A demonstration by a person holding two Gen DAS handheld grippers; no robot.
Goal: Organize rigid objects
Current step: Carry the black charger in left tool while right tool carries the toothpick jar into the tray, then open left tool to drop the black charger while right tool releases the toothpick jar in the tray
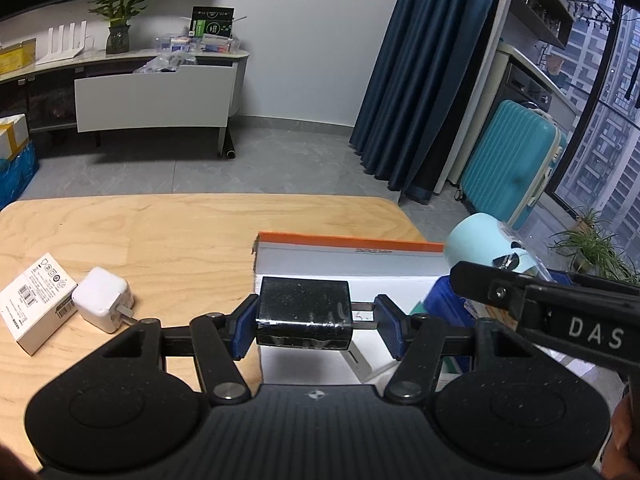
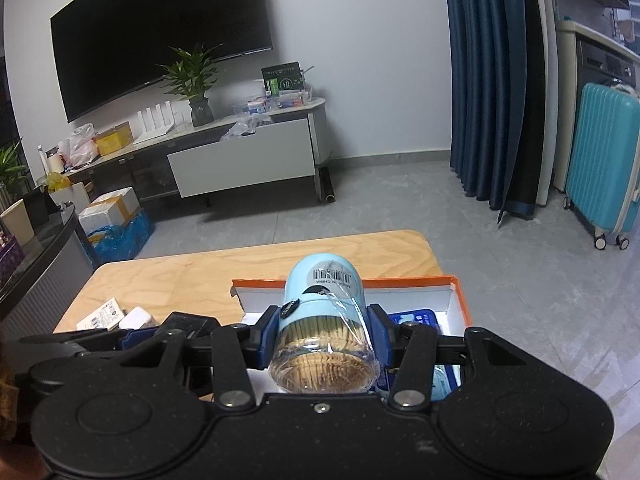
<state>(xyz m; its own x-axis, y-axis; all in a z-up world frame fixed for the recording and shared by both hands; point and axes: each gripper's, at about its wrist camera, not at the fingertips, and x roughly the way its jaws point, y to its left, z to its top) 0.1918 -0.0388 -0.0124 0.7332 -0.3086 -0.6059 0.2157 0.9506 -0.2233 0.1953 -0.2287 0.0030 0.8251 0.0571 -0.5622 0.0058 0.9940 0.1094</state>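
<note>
My left gripper [image 1: 316, 326] is open over the white-and-orange box [image 1: 352, 260]. A black block [image 1: 304, 312] sits between its fingers, against the left pad, with a gap at the right pad. My right gripper [image 2: 324, 340] is shut on a light-blue toothpick jar [image 2: 324, 320], held on its side above the same box [image 2: 456, 300]. The jar also shows at the right in the left wrist view [image 1: 488, 248]. A blue packet [image 2: 416, 318] lies in the box.
A white charger plug [image 1: 103, 299] and a small white carton [image 1: 32, 308] lie on the wooden table [image 1: 160, 232] at the left. Beyond the table are a TV stand [image 2: 240, 160], dark blue curtains and a teal suitcase [image 2: 604, 168].
</note>
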